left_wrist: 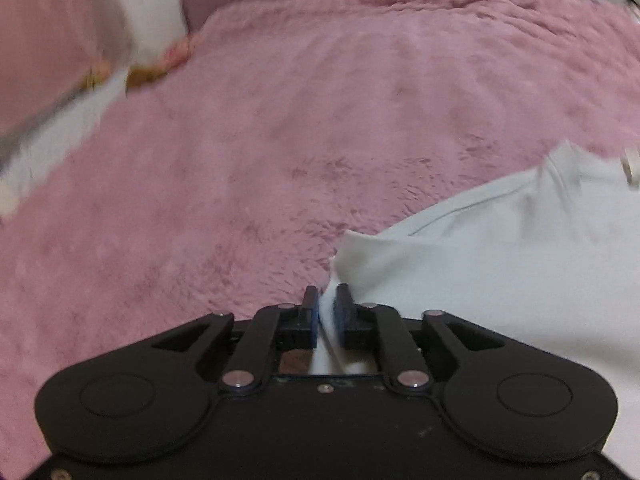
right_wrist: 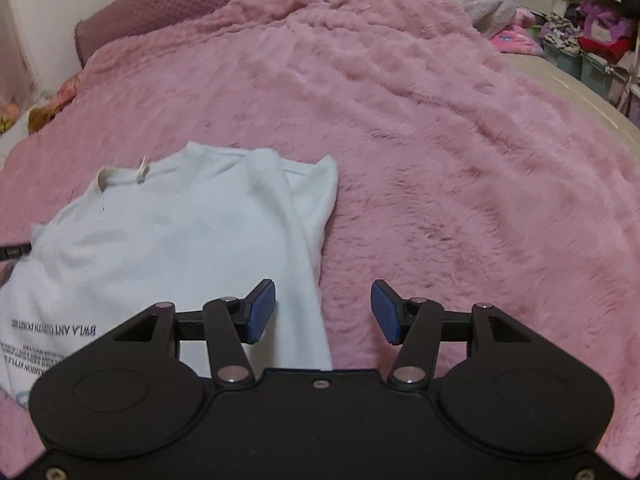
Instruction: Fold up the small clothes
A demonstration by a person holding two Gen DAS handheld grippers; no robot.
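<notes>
White tee on the pink bed, left side pinched, right side free

My left gripper (left_wrist: 327,312) is clamped on a bunched edge of the white t-shirt (right_wrist: 168,240), which lies on the fuzzy pink blanket (right_wrist: 440,140) with its collar pointing away from me. My right gripper (right_wrist: 323,312) has its blue pads spread wide, holding nothing, over the shirt's right edge, where a sleeve (right_wrist: 316,196) is folded in.

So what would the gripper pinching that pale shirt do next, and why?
Probably the left gripper, shut on a sleeve edge of the pale blue-white T-shirt, should carry that edge across the shirt's body. The opposite sleeve already looks folded inward, and the right gripper hangs open and empty over the fluffy pink blanket.
</notes>
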